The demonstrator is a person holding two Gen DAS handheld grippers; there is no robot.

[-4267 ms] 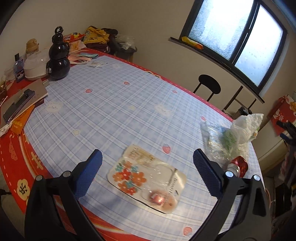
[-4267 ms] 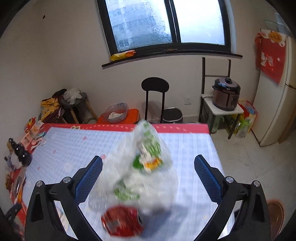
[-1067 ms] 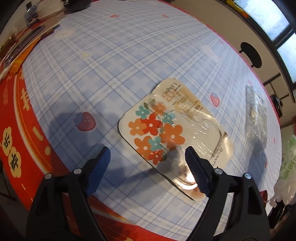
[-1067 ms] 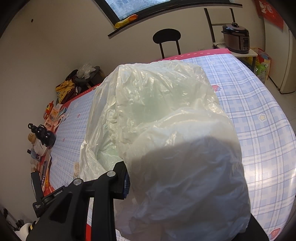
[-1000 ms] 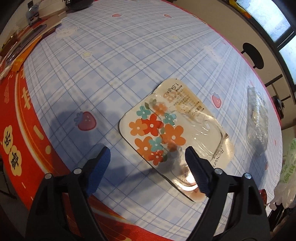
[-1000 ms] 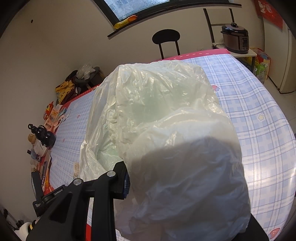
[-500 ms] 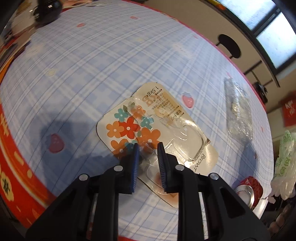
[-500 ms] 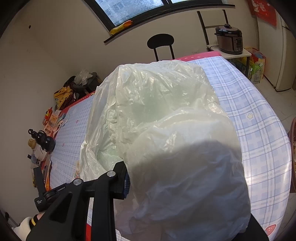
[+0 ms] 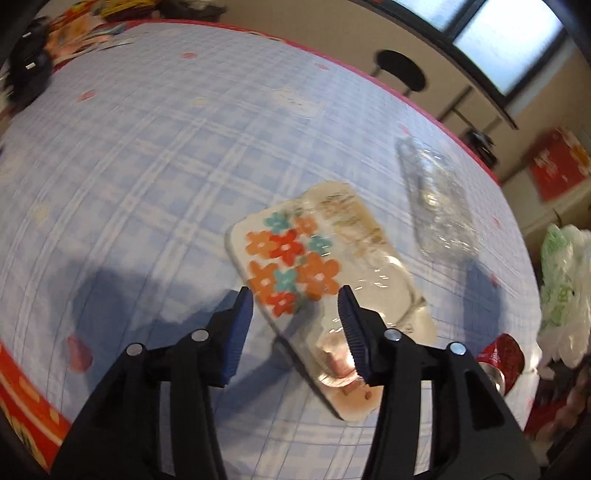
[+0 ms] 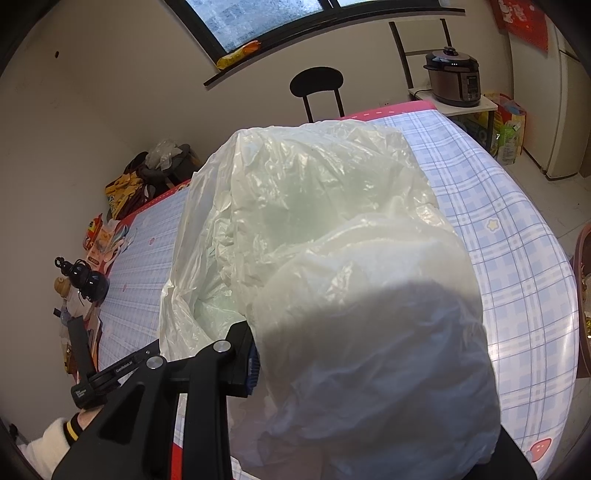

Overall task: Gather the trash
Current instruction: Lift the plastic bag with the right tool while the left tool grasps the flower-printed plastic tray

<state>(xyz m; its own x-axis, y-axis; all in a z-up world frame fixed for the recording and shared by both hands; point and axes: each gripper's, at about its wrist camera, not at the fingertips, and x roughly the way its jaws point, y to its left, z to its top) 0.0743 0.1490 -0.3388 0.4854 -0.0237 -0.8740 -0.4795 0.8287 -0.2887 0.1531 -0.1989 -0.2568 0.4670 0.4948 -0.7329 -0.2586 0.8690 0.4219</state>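
Tablecloth [image 9: 155, 155] blue plaid, red-edged, window [image 10: 266, 18], black chair [image 10: 317, 88]

Left tool [image 9: 295, 299] jaws just reopened, half apart, empty; right tool [image 10: 255, 354] clamped tight.

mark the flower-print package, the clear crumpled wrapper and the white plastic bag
flower-print package [image 9: 295, 254], left wrist view, on the printed flowers
clear crumpled wrapper [image 9: 439, 206], left wrist view, its middle
white plastic bag [image 10: 332, 258], right wrist view, its front

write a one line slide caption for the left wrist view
Left gripper jaws parted over a flowered blister pack on the checked tablecloth.
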